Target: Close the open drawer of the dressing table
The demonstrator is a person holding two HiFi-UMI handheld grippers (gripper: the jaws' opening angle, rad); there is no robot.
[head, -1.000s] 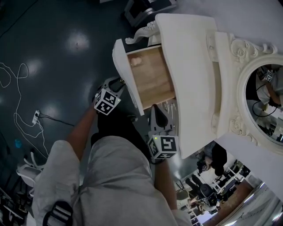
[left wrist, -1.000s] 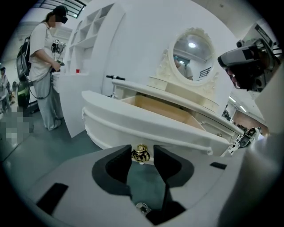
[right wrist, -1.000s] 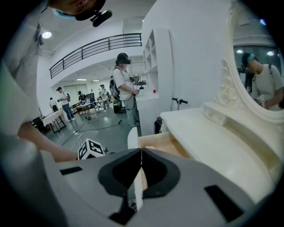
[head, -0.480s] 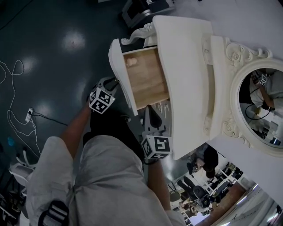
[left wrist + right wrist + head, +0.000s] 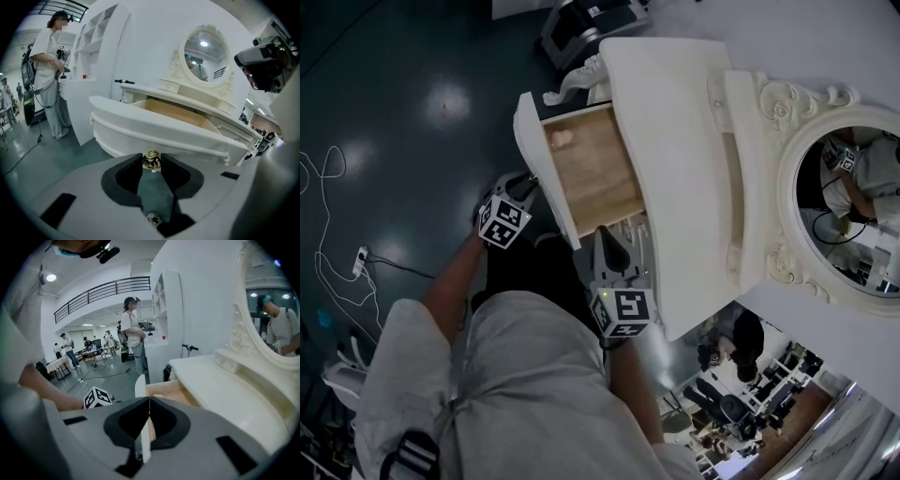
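Standing at the table [image 5: 670, 281], the person holds both grippers low in front of light grey clothing [image 5: 525, 375]. The left gripper [image 5: 151, 162] is at the middle of the drawer [image 5: 534, 155] front. Its fingers [image 5: 129, 176] are closed on the small gold knob [image 5: 151, 159], one pad on each side of it. The right gripper [image 5: 149, 401] sits further right, just beside the drawer's right end and below the edge of the tabletop [image 5: 666, 122]. Its fingers [image 5: 131, 420] are pressed together tip to tip with nothing between them; I cannot tell whether they touch the wood.

The drawer is open, pulled well out from under the tabletop, so its pale wooden floor is visible. A small pale object [image 5: 563, 139] lies inside, near the front at the left end; it is too small to identify.

At the back of the tabletop stands a round mirror [image 5: 853, 206] in a carved white frame, reflecting a person in a white top. A white cable [image 5: 333, 206] trails over the dark floor to the left. Further off, white shelves [image 5: 93, 42] stand against the wall, and another person [image 5: 47, 70] in a white top and grey trousers stands beside them.
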